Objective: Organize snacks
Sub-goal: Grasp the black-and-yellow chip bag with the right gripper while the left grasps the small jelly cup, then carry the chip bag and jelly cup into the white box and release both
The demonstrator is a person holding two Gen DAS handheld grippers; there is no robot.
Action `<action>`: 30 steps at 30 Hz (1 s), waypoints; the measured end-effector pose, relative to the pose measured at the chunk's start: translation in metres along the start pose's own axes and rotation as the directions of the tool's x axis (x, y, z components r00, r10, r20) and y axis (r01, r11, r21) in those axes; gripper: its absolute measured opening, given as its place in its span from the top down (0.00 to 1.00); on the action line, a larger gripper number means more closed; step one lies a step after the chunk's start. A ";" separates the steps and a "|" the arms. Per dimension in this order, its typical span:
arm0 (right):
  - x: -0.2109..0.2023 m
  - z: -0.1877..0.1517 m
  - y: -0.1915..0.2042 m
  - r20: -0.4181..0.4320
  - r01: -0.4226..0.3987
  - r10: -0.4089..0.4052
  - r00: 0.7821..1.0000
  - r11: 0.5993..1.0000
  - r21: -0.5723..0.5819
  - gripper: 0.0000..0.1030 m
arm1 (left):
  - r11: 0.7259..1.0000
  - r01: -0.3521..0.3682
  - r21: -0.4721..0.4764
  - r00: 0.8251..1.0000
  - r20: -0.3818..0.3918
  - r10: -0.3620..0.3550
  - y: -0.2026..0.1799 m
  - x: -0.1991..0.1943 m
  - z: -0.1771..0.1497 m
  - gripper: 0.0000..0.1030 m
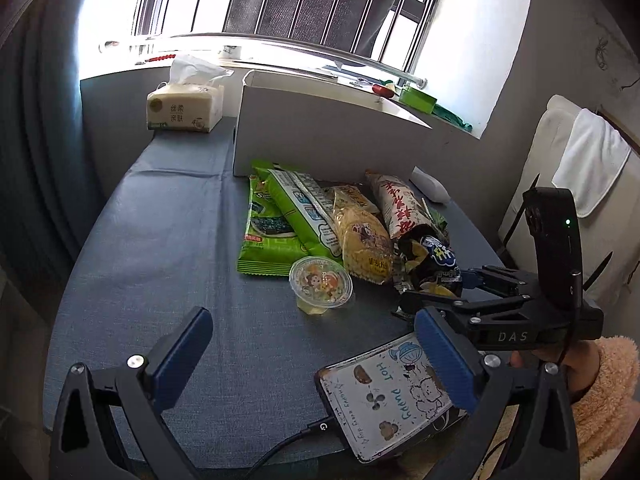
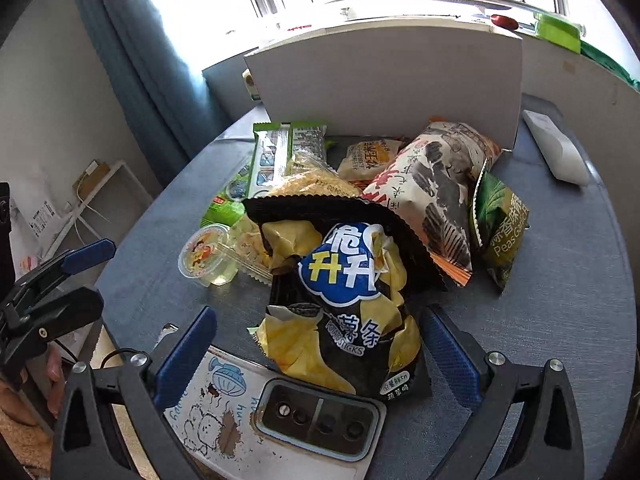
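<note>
A pile of snacks lies before a white box (image 1: 328, 136): green seaweed packs (image 1: 280, 220), a yellow bag (image 1: 362, 236), a red-and-white bag (image 1: 400, 208), a jelly cup (image 1: 321, 280) and a black potato-sticks bag (image 2: 344, 300). My right gripper (image 2: 316, 344) is open, its fingers on either side of the black bag's lower end. It also shows in the left wrist view (image 1: 452, 292) beside that bag (image 1: 432, 264). My left gripper (image 1: 316, 348) is open and empty, low over the blue cloth, short of the jelly cup.
A phone (image 1: 384, 396) with a cartoon case and cable lies at the near table edge, and in the right wrist view (image 2: 280, 412) too. A tissue pack (image 1: 186, 108) stands at the back left. A white remote (image 2: 556, 148) lies right of the box (image 2: 384, 80). A green pea pack (image 2: 504, 224) sits right.
</note>
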State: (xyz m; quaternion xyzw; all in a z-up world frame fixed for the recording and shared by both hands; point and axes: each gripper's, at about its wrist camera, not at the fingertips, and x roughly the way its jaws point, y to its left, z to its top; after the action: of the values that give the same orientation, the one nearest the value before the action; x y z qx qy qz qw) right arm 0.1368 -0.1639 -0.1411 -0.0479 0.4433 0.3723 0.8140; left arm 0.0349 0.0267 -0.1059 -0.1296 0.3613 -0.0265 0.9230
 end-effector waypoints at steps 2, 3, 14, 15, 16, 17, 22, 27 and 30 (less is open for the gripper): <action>-0.002 -0.001 -0.003 0.015 -0.023 0.023 1.000 1.000 0.009 0.30 | 1.000 0.003 0.003 1.000 -0.006 -0.003 0.000 0.002 -0.001 0.00; -0.005 -0.002 -0.005 0.023 -0.047 0.047 0.999 0.999 0.021 0.31 | 1.000 0.003 0.005 1.000 -0.010 -0.002 -0.001 0.003 -0.001 0.00; -0.071 -0.014 -0.024 0.200 -0.116 0.089 0.976 0.985 0.126 0.34 | 0.996 -0.013 0.088 0.996 -0.087 0.021 -0.016 0.042 0.009 0.00; -0.077 -0.015 -0.027 0.216 -0.119 0.087 0.972 0.983 0.139 0.34 | 0.995 -0.018 0.102 0.995 -0.096 0.028 -0.018 0.047 0.010 0.00; -0.082 -0.016 -0.029 0.228 -0.121 0.085 0.970 0.981 0.150 0.34 | 0.993 -0.022 0.115 0.994 -0.102 0.033 -0.020 0.051 0.011 0.00; -0.087 -0.018 -0.032 0.237 -0.126 0.086 0.968 0.979 0.159 0.34 | 0.992 -0.026 0.126 0.993 -0.107 0.040 -0.022 0.055 0.012 0.00; -0.099 -0.025 -0.041 0.255 -0.125 0.073 0.964 0.973 0.194 0.34 | 0.988 -0.020 0.152 0.994 -0.102 0.036 -0.025 0.067 0.017 0.01; -0.099 -0.027 -0.046 0.262 -0.145 0.085 0.961 0.965 0.217 0.34 | 0.985 0.011 0.171 0.990 -0.139 0.013 -0.022 0.077 0.018 0.51; -0.100 -0.026 -0.048 0.260 -0.144 0.086 0.962 0.966 0.213 0.35 | 0.988 0.016 0.156 0.995 -0.105 0.000 -0.015 0.068 0.014 0.51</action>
State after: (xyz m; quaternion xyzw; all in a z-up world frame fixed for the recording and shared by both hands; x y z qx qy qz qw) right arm 0.1171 -0.2659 -0.0930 0.1197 0.3797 0.3685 0.8401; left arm 0.0950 0.0054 -0.1366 -0.0566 0.4053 -0.0652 0.9101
